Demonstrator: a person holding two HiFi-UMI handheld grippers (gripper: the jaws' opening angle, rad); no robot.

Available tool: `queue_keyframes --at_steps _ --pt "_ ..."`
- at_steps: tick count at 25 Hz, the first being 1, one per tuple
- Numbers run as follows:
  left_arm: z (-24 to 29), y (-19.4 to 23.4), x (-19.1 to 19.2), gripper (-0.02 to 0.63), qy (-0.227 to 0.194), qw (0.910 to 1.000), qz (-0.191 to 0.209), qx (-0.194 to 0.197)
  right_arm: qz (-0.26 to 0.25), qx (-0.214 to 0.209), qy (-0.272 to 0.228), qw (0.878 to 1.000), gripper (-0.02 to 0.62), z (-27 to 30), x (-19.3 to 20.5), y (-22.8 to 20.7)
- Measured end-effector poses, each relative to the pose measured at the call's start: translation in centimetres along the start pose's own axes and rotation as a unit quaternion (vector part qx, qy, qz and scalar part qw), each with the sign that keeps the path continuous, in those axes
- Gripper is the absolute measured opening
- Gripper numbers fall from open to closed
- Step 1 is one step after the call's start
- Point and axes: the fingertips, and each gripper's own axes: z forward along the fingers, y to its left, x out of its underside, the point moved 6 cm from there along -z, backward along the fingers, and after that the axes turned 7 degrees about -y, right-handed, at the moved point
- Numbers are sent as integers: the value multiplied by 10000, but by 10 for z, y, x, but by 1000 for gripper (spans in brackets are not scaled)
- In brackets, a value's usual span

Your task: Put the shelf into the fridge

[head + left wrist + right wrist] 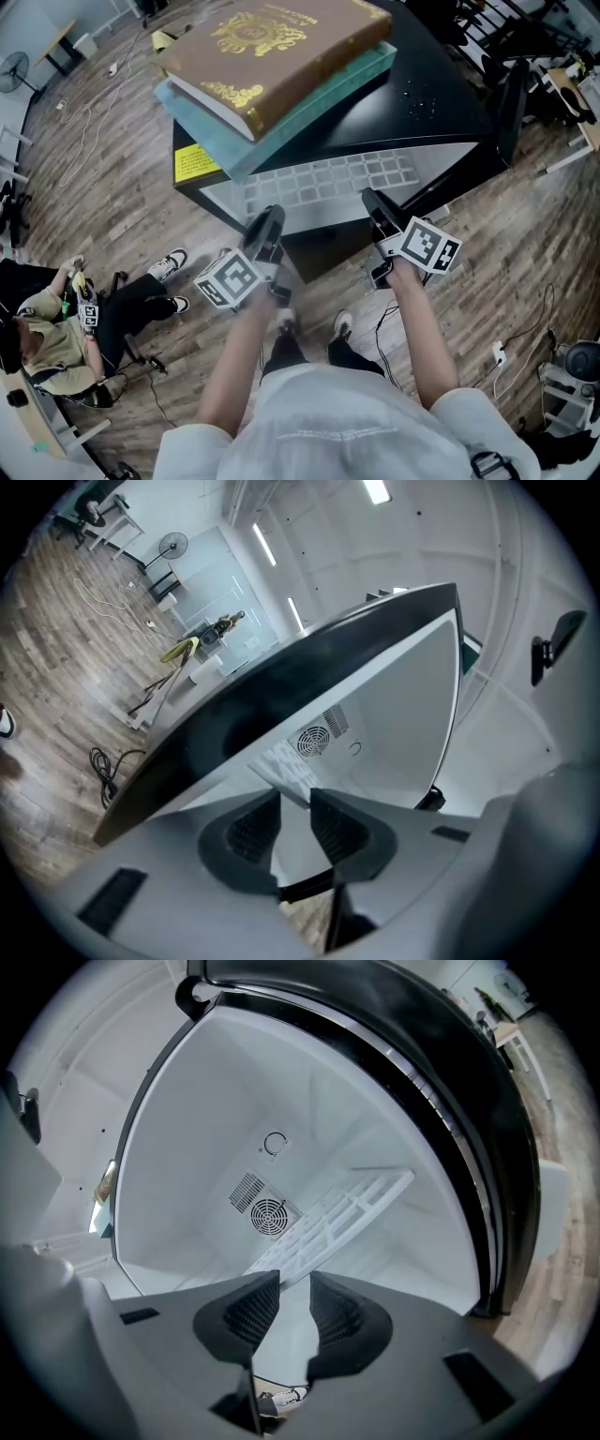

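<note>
Jaws of the left gripper [293, 822] stand narrow and clamp the near edge of the white plastic grid shelf [289, 761], whose flat body fills the gap between the ribbed pads and runs forward from them. The right gripper [293, 1307] grips the same near edge further along, jaws equally narrow, and the shelf [328, 1218] stretches away from its pads on a slant towards the round vent fan [267, 1215] in the back wall. From the head view the shelf [328, 183] lies level, partly inside the mouth of the low black fridge [441, 94] and partly sticking out towards the person, with the left gripper [272, 217] and right gripper [370, 199] set apart along its front edge. The fridge's inside walls [206, 1119] are plain white. On top of the fridge lies a large brown book with gold ornament [272, 47], stacked on a teal book [309, 117], and a yellow label [195, 161] sits near the corner. The fridge stands on a grey-brown wooden plank floor [103, 169] strewn with cables; a seated person [56, 337] is at the left, and a standing fan [9, 70] stands well off.
</note>
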Motion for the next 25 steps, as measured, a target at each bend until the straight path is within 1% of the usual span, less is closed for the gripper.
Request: queue_keyframes --at_steps 5,10,15,18,25 --pt "4 2 -2 89 -66 9999 -23 -80 -32 35 -25 10000 110 5 -1 0" --pt "6 -2 -2 84 -168 9995 -214 -130 -43 72 -42 10000 110 8 -2 1" --pt "11 -3 -3 77 -380 9983 -355 -267 -71 103 -70 9999 110 14 -5 1" --pt "14 -2 -3 71 -484 9976 -363 -340 -100 113 -65 9999 110 18 -6 1" --pt "18 -1 -5 69 -544 9972 -337 -382 -151 117 -90 9998 110 24 -7 1"
